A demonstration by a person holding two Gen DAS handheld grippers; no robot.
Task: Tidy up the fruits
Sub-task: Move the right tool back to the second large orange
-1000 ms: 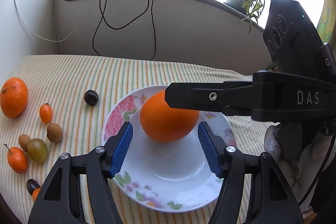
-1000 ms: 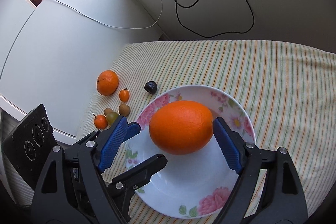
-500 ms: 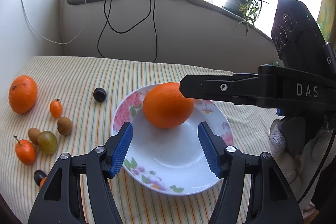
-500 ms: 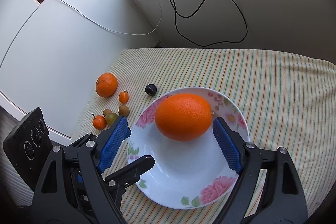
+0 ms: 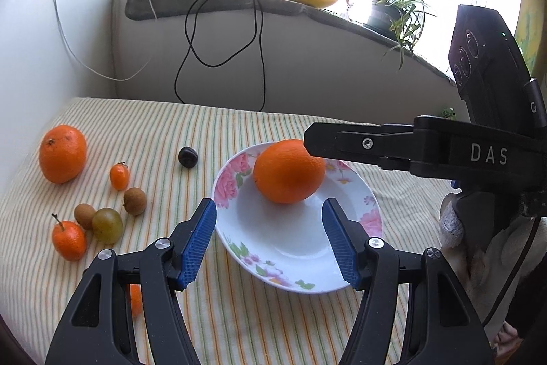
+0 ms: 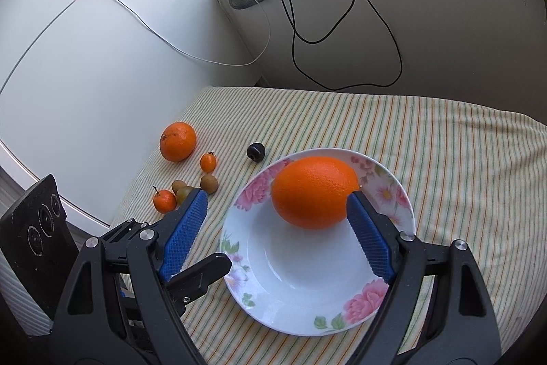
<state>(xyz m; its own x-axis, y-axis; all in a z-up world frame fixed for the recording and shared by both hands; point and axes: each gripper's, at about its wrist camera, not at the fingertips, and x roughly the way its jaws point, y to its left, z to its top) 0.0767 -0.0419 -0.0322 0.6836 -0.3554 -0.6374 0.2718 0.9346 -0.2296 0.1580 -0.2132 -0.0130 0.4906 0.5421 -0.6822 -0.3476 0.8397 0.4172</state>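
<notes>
1. A big orange point(image 5: 289, 171) lies on the far side of a white plate point(image 5: 273, 245) with pink flowers on its rim. The plate stands on a striped cloth point(image 5: 239, 132) that covers the table.
2. The left gripper point(image 5: 270, 242) hangs above the near part of the plate with its jaws apart. Nothing is between the blue pads point(image 5: 198, 242); the orange lies beyond them, clear of both.
3. The right gripper point(image 6: 280, 231) also has its jaws apart, wider than the left one's. Its pads point(image 6: 369, 235) stand on either side of the near half of the plate. In its own view the right-hand pad overlaps the edge of the orange, but I cannot tell whether it touches; the other pad is well clear, so the fruit is not gripped.
4. In the left view one black finger of the right gripper reaches in from the right and crosses in front of the top of the orange.
5. To the left of the plate, on the cloth, lie the other fruits: a second orange point(image 5: 62, 153) farthest out, a small oval orange fruit point(image 5: 119, 176), a dark round fruit point(image 5: 188, 156) nearest the plate, two brown ones point(image 5: 135, 201), a green grape point(image 5: 107, 225) and a small stalked orange fruit point(image 5: 68, 240).
6. Another orange fruit point(image 5: 135, 300) shows partly behind the left gripper's arm.
7. Black cables point(image 5: 222, 33) hang from the windowsill point(image 5: 239, 0) behind the table.
</notes>
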